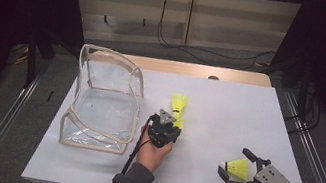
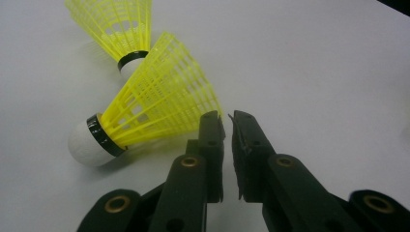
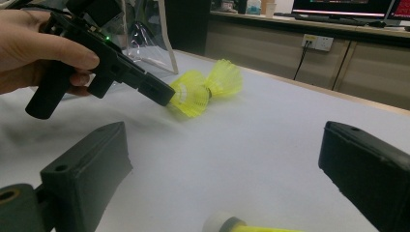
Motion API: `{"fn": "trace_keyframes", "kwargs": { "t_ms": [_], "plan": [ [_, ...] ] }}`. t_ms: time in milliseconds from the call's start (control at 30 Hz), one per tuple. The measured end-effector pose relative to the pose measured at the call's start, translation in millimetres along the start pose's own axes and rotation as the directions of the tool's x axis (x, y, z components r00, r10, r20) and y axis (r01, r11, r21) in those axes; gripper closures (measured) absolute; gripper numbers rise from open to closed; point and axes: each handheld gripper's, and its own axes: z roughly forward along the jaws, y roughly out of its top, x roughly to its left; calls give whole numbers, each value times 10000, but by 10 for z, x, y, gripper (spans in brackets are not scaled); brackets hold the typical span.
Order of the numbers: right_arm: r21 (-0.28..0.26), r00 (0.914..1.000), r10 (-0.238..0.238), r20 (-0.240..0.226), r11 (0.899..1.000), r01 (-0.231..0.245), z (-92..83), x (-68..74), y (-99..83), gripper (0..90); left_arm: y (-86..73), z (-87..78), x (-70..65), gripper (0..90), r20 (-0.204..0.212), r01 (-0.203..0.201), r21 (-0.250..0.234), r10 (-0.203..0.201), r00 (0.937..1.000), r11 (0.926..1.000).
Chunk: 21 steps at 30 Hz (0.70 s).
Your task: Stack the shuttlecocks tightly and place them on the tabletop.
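Nearly closed and gripping nothing, left gripper sits just beside two yellow shuttlecocks; right gripper gapes around another shuttlecock.

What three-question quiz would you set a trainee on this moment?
1. How many yellow shuttlecocks lie on the white table?
2. True or false: the right hand-held gripper is clamped on a shuttlecock.
3. Which is nearer the clear bag: A, the left hand-held gripper; B, the right hand-held gripper?

Key:
1. Three: two by the left hand-held gripper, one at the right.
2. False: its jaws stand wide apart, and the shuttlecock lies loose between them.
3. A.
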Motion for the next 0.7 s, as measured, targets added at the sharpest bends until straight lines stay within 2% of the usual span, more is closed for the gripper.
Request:
{"fn": "trace_keyframes", "kwargs": {
  "t_ms": [33,67,100,133,167,200,333,367,533,600,700],
  "plan": [
    [6,10000,2,5,10000,-2,0,2,1,33,-3,-10,6,817,27,-152,109,151,9999,9998],
    [-1,10000,4,-6,10000,-4,1,2,0,33,-9,-9,-8,810,60,-45,23,45,10000,10000],
    [-4,10000,2,-8,10000,-2,1,2,0,33,-13,-15,-7,794,106,-170,65,169,9998,9998],
    [1,10000,-3,-8,10000,3,1,2,0,33,-21,-15,-20,765,149,-28,-45,29,9999,10000],
    [-1,10000,-13,-3,10000,13,1,0,0,33,-27,-30,-13,746,160,-179,-6,179,9997,9998],
    [19,10000,-24,4,10000,24,0,-3,-1,33,-34,-31,-21,724,221,-74,-139,77,9997,9999],
    [49,10000,-5,-31,10000,5,4,-5,-5,33,-43,-70,-34,602,500,-61,-186,70,9987,9998],
    [73,10000,-20,-5,10000,20,2,-4,-5,33,-45,-88,-29,576,562,-172,-177,182,9983,9997],
    [74,10000,-28,-4,10000,28,7,-6,-8,33,-79,-144,-46,468,1039,-95,-325,129,9945,9994],
    [73,10000,-21,-5,10000,21,7,-2,-8,33,-94,-166,-49,438,1163,-347,-283,378,9925,9990],
    [95,10000,-34,3,9999,34,8,-4,-9,33,-113,-189,-64,396,1357,-364,-192,387,9900,9992]
  ]
}}
